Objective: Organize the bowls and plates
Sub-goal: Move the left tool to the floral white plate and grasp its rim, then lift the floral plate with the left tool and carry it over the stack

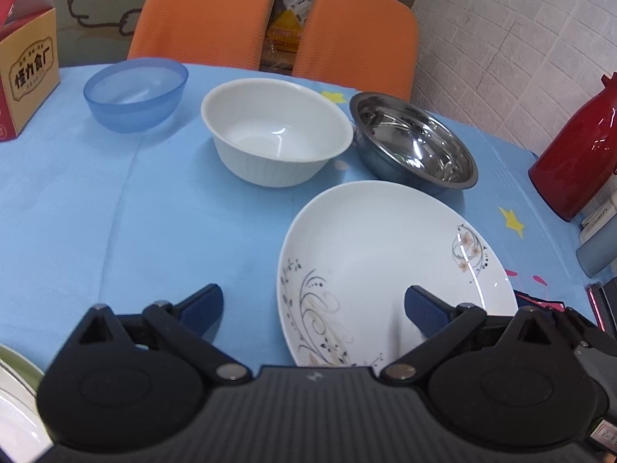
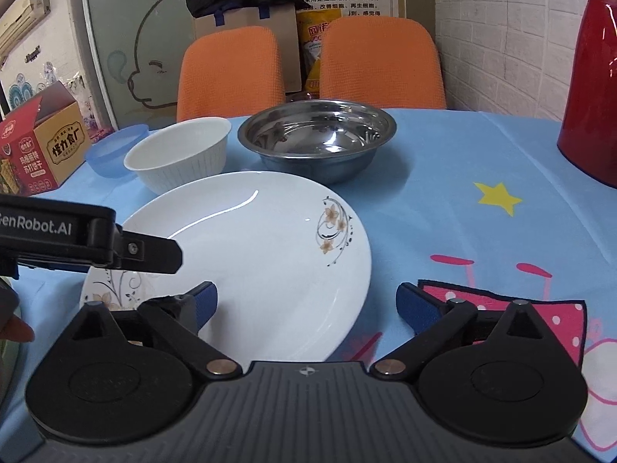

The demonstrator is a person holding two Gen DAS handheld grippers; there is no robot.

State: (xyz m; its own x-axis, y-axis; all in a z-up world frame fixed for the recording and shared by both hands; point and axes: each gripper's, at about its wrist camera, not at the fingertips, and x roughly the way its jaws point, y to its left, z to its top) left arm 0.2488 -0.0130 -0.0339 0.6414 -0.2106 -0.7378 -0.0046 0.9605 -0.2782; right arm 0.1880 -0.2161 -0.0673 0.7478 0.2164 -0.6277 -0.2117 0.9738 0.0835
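Glazed white plate point(image 2: 246, 254) slick, lying flat mid-tabletop; left gripper point(image 1: 312, 308) and right gripper point(image 2: 304, 305) both agape, gripping nothing. Could skid off rim, knock steel bowl point(image 2: 316, 142).

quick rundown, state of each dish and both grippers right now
blue plastic bowl: upright, empty
white ribbed bowl: upright, empty
steel bowl: upright, empty
flower-pattern plate: flat on the blue tablecloth, empty, not gripped
left gripper: open, one finger over the plate, the other over the cloth
right gripper: open, holds nothing, plate's near edge between its fingers
red thermos: upright
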